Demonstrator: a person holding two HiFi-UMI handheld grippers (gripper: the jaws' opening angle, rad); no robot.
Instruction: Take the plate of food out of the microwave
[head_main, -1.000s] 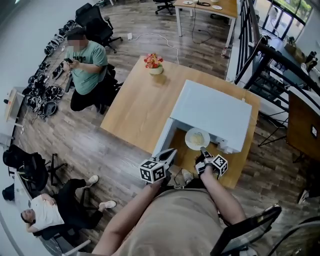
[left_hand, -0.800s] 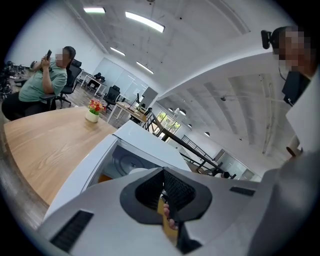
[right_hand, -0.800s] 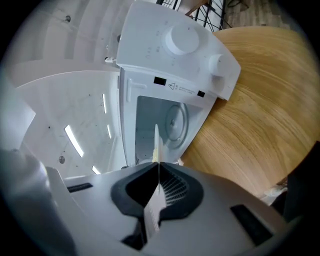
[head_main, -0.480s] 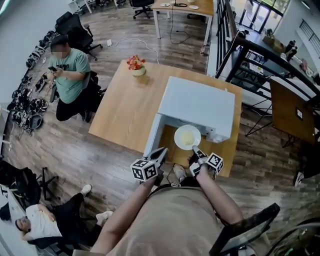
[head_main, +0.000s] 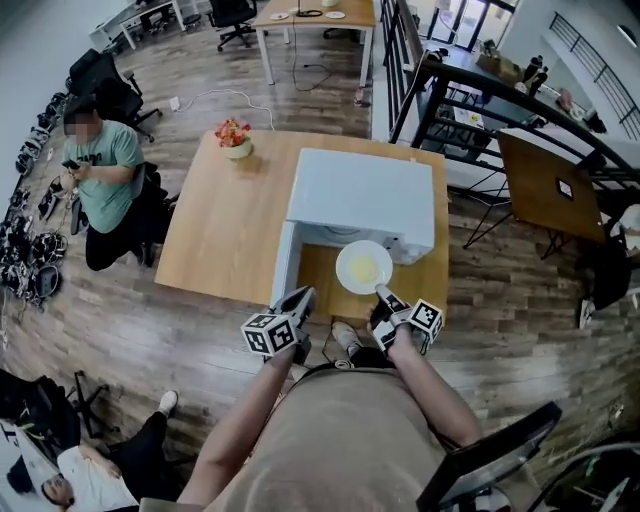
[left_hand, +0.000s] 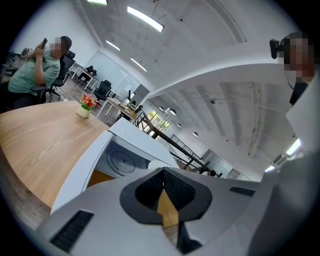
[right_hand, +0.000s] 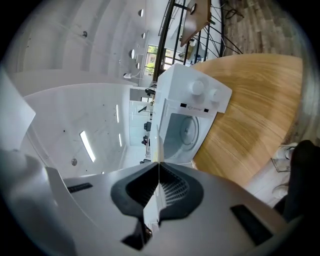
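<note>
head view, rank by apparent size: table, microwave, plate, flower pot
1. table
2. microwave
3. plate
4. flower pot
The plate is nearer the camera, so its margin over the flower pot is unsure.

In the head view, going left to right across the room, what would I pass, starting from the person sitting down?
seated person in the green shirt → flower pot → white microwave → dark wooden table
</note>
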